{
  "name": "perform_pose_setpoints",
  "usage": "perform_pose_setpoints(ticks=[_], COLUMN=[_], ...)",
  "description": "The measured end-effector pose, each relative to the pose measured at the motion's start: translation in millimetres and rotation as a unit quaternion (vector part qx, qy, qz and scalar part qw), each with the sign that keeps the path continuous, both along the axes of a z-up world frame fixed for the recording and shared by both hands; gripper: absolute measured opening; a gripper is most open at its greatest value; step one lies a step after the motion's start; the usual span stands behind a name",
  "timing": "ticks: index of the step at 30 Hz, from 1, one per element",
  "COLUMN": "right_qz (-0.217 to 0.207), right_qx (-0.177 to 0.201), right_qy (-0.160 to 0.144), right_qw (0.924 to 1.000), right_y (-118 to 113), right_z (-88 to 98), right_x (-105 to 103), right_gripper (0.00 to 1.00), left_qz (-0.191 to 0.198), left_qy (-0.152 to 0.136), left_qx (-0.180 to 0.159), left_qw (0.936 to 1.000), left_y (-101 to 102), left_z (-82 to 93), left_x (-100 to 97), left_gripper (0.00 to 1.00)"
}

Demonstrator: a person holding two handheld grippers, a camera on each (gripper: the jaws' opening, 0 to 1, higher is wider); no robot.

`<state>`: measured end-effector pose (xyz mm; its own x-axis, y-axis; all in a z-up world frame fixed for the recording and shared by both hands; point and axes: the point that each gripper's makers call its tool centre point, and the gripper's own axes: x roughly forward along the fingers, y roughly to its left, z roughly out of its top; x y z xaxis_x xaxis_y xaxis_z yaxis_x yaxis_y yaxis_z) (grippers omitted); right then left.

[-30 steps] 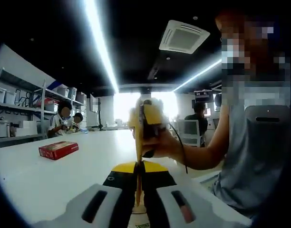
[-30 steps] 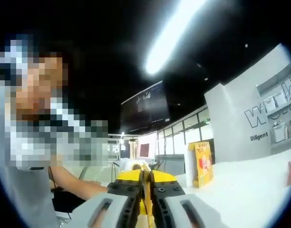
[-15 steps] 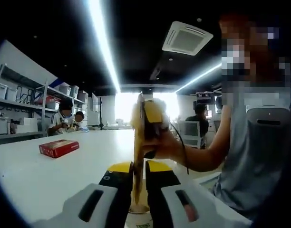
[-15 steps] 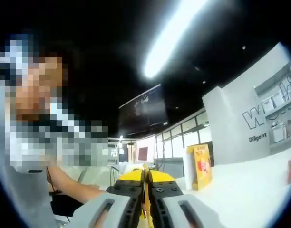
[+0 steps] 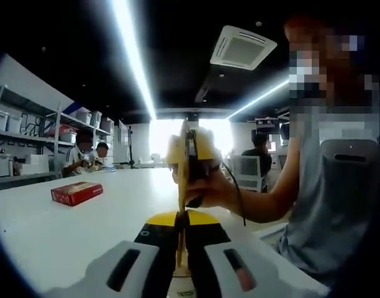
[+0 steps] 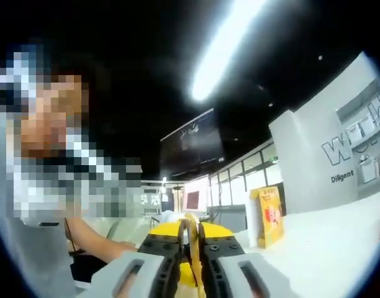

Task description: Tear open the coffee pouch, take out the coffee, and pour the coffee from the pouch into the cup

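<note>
Over on the far left, metal shelving (image 5: 28,146) with white bins is standing against the wall, and a flat red box (image 5: 76,194) is lying alone on the broad white tabletop (image 5: 66,230). Moving toward the middle of the left gripper view, the left claw (image 5: 180,226) is pinching its black-and-yellow jaws nearly together on the lower edge of a thin yellow foil coffee pouch (image 5: 181,186), which is standing edge-on and upright above the jaws. Just beyond it the right claw (image 5: 191,152) is gripping the pouch's upper part, with the person's hand (image 5: 212,192) wrapped around its handle.

In the right gripper view the same pouch (image 6: 191,239) is sitting as a thin strip between that claw's almost-closed jaws, and farther right a tall yellow carton (image 6: 269,216) is standing upright on the tabletop by the white wall.

To my eye the tearing step is in hand: both claws are gripping opposite ends of the pouch, held up in the air. I cannot tell whether the seal is already split. The next move is calling for the two grips to pull apart in opposing directions, firmly enough to rip the foil without spilling.
</note>
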<state>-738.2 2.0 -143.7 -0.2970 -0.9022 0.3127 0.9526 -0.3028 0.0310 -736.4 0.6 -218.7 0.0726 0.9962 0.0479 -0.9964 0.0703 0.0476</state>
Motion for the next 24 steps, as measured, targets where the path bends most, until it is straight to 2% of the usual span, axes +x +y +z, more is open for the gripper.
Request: perform_pose_setpoints(ticks=[4,7,10,17,20,24], right_qz=[-0.007,-0.012,-0.007,0.002,0.003,-0.004], right_qx=[-0.001,-0.007,-0.012,-0.023,-0.021,-0.014], right_qy=[0.001,0.001,-0.003,-0.009,-0.003,0.005], right_qw=[1.0,0.9999,0.9999,0.9997,0.9998,0.9999], right_y=[0.4,2.3,1.6,0.9,-1.2,-2.1], right_z=[0.3,1.2,0.1,2.8,5.1,4.5], right_x=[-1.6,-3.8,-3.8,-3.1,-0.4,-1.1], right_gripper=[0.03,0.02,0.03,0.17,0.16,0.07], left_qz=[-0.005,-0.002,0.004,0.004,0.003,0.002], left_qy=[-0.007,-0.005,0.008,0.013,0.012,0.007], left_qx=[0.006,0.006,0.002,-0.002,-0.005,-0.006], left_qw=[0.9999,1.0,1.0,0.9999,0.9999,1.0], left_y=[1.1,0.8,-0.1,-0.6,-0.1,0.5], left_z=[2.1,2.3,1.2,-0.1,-1.0,-2.1], left_x=[1.0,0.2,-1.7,-1.4,-1.1,0.0], left_gripper=[0.16,0.16,0.09,0.06,0.06,0.08])
